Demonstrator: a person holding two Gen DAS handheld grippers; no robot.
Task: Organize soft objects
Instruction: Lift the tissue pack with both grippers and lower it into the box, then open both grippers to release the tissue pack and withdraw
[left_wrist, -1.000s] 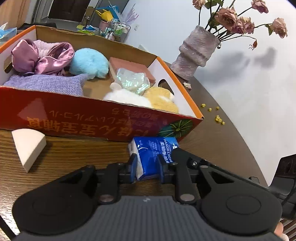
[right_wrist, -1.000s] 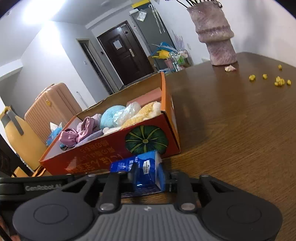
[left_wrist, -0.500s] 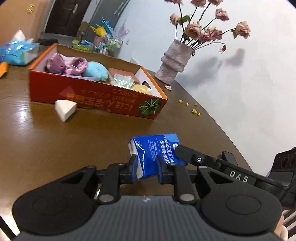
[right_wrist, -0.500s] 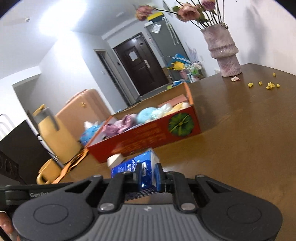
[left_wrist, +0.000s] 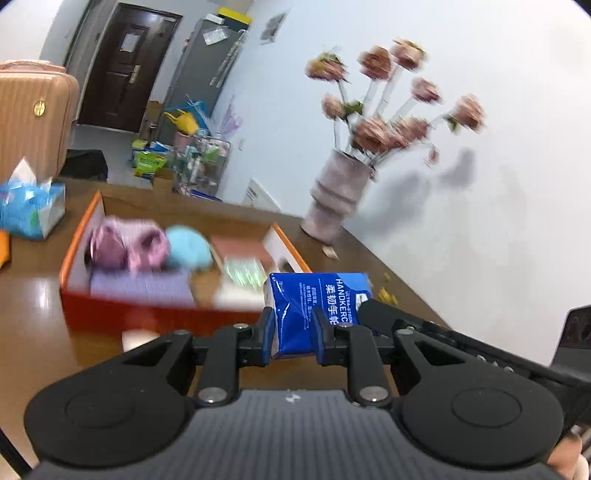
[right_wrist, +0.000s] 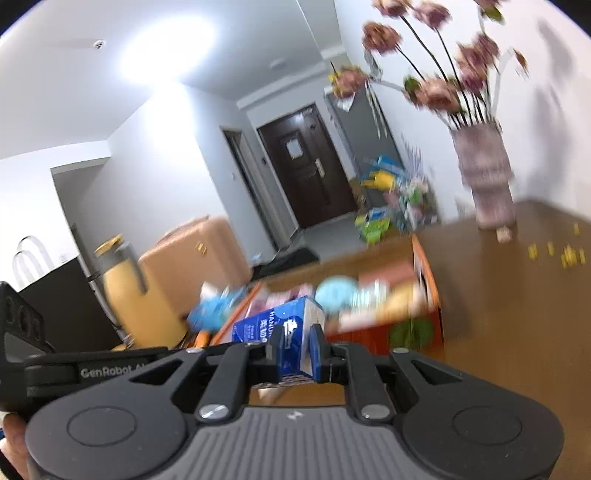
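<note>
Two black claws, both clenched on one blue tissue pack (left_wrist: 310, 314), held in the air above a brown wooden surface (left_wrist: 44, 332). Left claw (left_wrist: 293, 332) gripping one end, pads pressed into the wrapper; right claw (right_wrist: 295, 350) squeezing the other end. Beyond the pack, an open orange box (left_wrist: 79, 236) resting on the surface, blurred, holding purple cloth (left_wrist: 125, 245), a light blue puff (left_wrist: 188, 251) and other soft items. Further back on the right, a vase (left_wrist: 338, 199) of pink flowers against a white wall. At far left, a tissue box (left_wrist: 31, 210).
</note>
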